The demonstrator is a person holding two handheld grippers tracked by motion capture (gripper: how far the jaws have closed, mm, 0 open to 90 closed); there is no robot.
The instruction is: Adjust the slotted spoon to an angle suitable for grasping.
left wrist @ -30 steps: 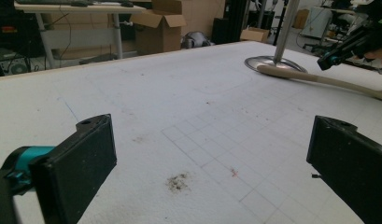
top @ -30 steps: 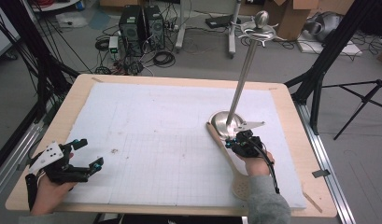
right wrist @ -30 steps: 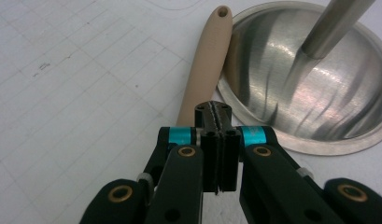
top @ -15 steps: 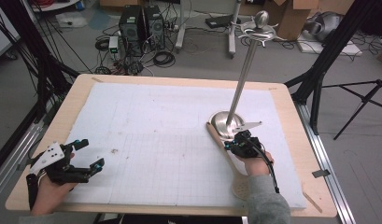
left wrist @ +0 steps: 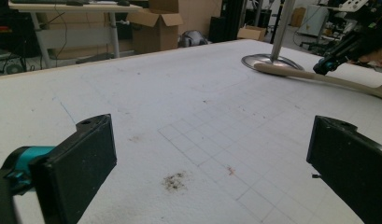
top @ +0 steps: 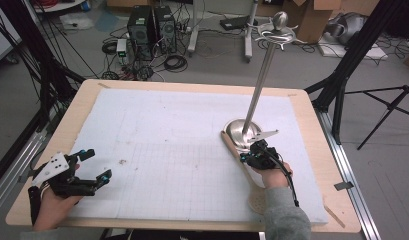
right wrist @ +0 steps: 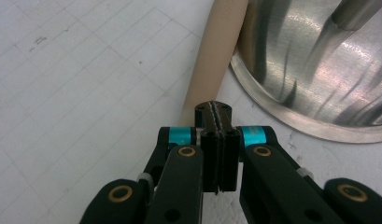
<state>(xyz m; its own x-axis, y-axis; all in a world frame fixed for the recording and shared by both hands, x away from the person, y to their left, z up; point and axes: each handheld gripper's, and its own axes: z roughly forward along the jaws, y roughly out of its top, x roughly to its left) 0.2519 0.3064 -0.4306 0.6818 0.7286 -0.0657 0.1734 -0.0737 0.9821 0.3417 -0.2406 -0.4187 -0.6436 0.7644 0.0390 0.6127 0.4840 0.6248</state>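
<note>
**Q:** At the tabletop point(top: 312, 131), two tools and one wooden spoon. Where does everything sit?

**A:** The wooden spoon point(top: 232, 145) lies flat on the white gridded mat point(top: 167, 130), its handle running just beside the round base of the metal stand point(top: 239, 131) and its bowl toward my side, near my right sleeve. My right tool point(top: 254, 155) hovers over the handle with its jaws pressed flat together, nothing between them. In the right gripper view, the right tool point(right wrist: 213, 109) has its closed tip right above the handle of the wooden spoon point(right wrist: 216, 56). I cannot tell whether it touches the wood.

**Q:** And the other hand?

**A:** My left tool point(top: 97, 164) rests well apart at the near left corner of the mat, jaws spread wide and holding nothing. From the left gripper view, the wooden spoon point(left wrist: 291, 72) and the metal stand point(left wrist: 263, 60) show far across the grid.

**Q:** What does the step call for?

**A:** I judge it to be a pick-up of the spoon. Shut jaws cannot take it, so I would open the right tool first, straddle the handle squarely across its width, and come down low enough to bite the sides. I would also keep clear of the stand's rim, which crowds one side of the handle, and close gently so the smooth wood does not roll away
</note>
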